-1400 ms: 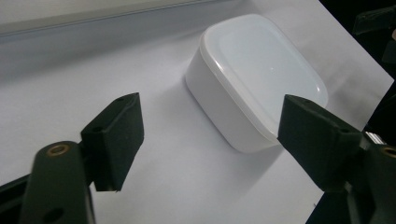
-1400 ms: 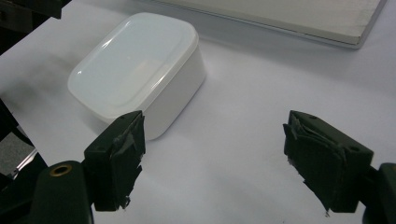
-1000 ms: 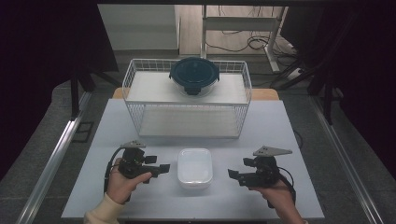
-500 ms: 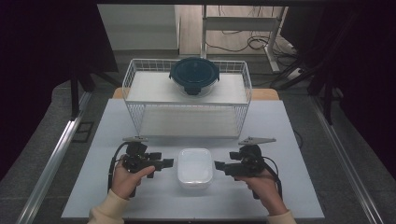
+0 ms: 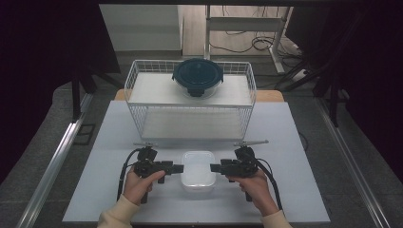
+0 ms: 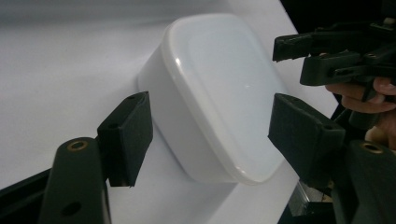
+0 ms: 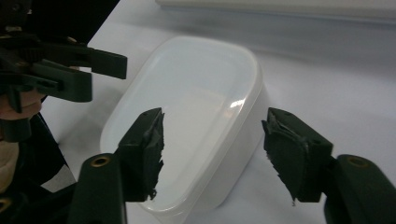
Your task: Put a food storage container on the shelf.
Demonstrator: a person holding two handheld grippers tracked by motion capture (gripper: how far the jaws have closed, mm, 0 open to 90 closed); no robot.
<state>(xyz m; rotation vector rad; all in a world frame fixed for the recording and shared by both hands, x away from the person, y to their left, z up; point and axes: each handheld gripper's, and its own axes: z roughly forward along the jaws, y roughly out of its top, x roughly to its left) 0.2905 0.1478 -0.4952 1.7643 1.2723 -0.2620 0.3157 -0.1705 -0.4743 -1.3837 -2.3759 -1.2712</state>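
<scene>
Behind my hands a white wire basket [image 5: 190, 102] stands at the far side of the table [image 5: 304, 156], and a round dark container with a dark lid [image 5: 197, 77] sits on its upper level, well apart from what I am working at. Nothing lies between my tongs and the white plastic box [image 5: 198, 170] in front of me; the table around it is bare white. My left tongs [image 5: 177, 167] point in at the box from its left and my right tongs [image 5: 215, 167] from its right, tips near its sides, so the two face each other across it. In the left gripper view my left tongs [image 6: 210, 133] are spread wide with the box [image 6: 219, 88] seen beyond the gap, gripping nothing; in the right gripper view my right tongs [image 7: 212, 147] are likewise wide apart and empty, the box [image 7: 187, 112] ahead of them. Whether any pad touches the box I cannot tell. The box has a smooth milky lid, and what it holds is hidden. The floor beyond the table is dim, with cables hard to make out. The box is a rounded rectangle lying flat, lid up, its long axis running from me toward the basket.
</scene>
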